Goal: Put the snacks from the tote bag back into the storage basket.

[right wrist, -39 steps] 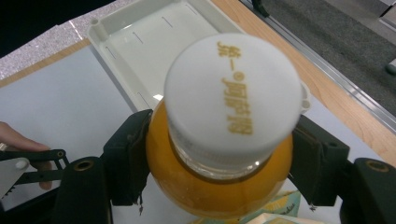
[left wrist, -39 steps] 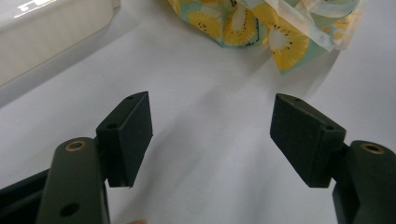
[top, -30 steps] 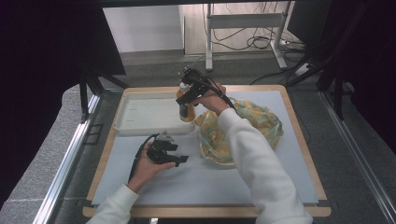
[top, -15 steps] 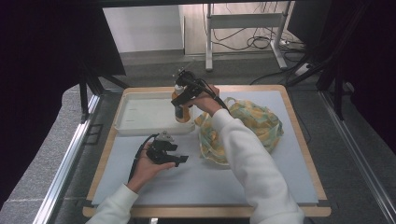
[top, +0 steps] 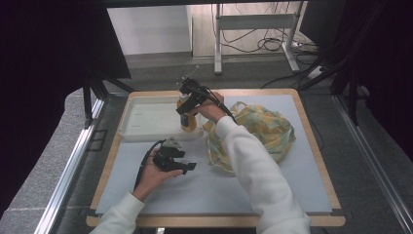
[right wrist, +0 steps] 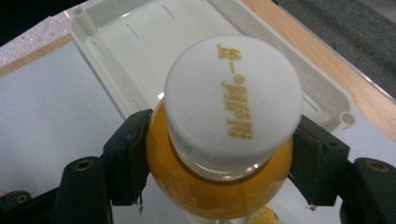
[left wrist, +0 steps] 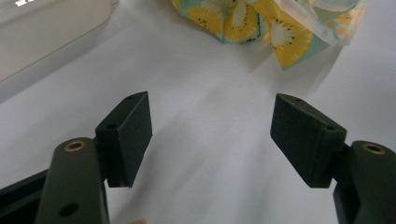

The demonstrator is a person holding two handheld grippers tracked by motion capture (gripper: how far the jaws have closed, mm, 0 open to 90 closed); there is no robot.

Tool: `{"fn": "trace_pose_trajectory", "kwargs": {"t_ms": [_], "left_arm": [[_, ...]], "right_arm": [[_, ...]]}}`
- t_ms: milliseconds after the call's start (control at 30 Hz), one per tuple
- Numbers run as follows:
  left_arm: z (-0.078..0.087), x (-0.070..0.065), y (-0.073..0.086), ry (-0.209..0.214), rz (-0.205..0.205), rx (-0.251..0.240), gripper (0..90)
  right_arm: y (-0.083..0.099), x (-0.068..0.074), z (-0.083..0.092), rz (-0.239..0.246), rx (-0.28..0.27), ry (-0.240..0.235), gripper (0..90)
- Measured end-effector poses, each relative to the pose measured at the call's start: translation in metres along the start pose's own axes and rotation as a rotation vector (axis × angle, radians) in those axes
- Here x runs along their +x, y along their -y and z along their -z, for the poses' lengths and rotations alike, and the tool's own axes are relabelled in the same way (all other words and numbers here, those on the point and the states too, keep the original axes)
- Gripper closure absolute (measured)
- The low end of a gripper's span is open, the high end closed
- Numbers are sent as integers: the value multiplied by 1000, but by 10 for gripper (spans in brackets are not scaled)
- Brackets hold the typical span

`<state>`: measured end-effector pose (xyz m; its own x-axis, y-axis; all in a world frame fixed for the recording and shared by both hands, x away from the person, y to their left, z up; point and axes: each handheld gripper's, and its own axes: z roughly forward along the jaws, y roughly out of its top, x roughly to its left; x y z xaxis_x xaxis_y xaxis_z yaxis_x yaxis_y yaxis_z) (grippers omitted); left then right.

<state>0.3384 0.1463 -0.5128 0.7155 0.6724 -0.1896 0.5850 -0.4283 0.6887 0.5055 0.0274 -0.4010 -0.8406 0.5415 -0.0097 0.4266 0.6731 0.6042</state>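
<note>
Right gripper view: orange bottle (right wrist: 219, 186) clamped between right tongs (right wrist: 219, 161).

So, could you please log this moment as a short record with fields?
Right gripper: shut on the orange bottle, jaws on its shoulder below the white cap
Bottle position: at the near right corner of the white tray
Left gripper: open, nothing between its jaws, over the bare mat
Fruit-print cloth bag: lying crumpled on the mat, right of the tray
</note>
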Motion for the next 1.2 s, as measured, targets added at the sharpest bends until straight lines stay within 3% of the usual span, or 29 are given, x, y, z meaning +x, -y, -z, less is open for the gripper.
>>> {"fn": "trace_pose_trajectory", "kwargs": {"t_ms": [233,500,633,700,1200], "left_arm": [[0,0,0,0,-2,1,290],[0,1,0,0,-1,3,284],[-1,0,0,-1,1,0,284],[-2,0,0,-2,2,0,284],[-2,1,0,-13,-3,6,283]], "right_arm": [[9,1,-15,6,42,14,302],[16,0,-16,-11,54,22,280],[17,1,-7,-24,13,17,222],[18,2,-1,-24,-7,37,199],[46,-7,54,-39,-93,34,201]]}}
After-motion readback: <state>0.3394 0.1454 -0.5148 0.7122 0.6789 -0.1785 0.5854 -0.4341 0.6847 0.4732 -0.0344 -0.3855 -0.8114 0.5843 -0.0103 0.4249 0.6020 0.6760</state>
